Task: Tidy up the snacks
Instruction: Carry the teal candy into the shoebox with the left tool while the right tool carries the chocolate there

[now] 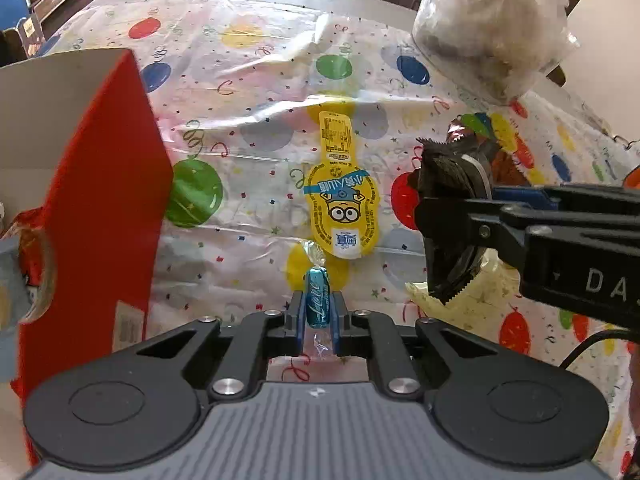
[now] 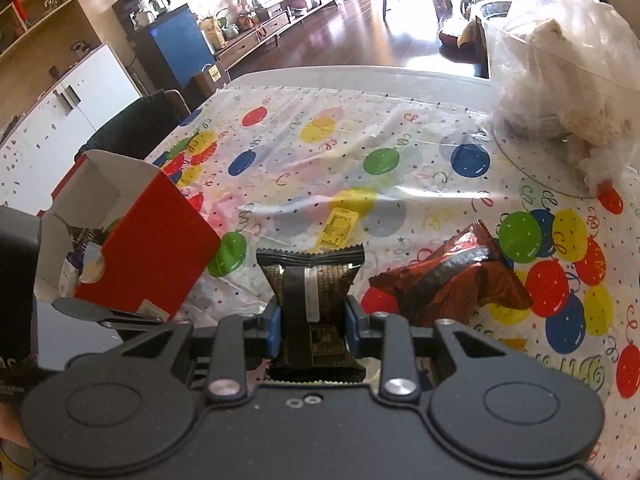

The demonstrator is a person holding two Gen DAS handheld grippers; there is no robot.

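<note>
The blue wrapped candy (image 1: pixel 317 300) sits pinched between the pads of the left gripper (image 1: pixel 317 312), low over the balloon-print worktop (image 1: pixel 248 128) and to the right of the red box (image 1: pixel 92 200), not yet in it. The right gripper (image 2: pixel 314 322) is clamped on a black snack packet (image 2: pixel 310 292), held above the cloth, also right of the red box (image 2: pixel 152 248). Farther right of the box lie a yellow cartoon-label pouch (image 1: pixel 342 204) and a red-brown foil packet (image 2: pixel 448 280), both loose on the worktop; a clear bag of pale stuff (image 2: pixel 560 72) stands beyond them. The box's top is open, with some items already showing inside.

This looks like the carry step: 2 snacks gripped, neither dropped yet. The next move likely calls for swinging each gripper leftward over the box opening and releasing, 1 after the other to keep them from colliding.
</note>
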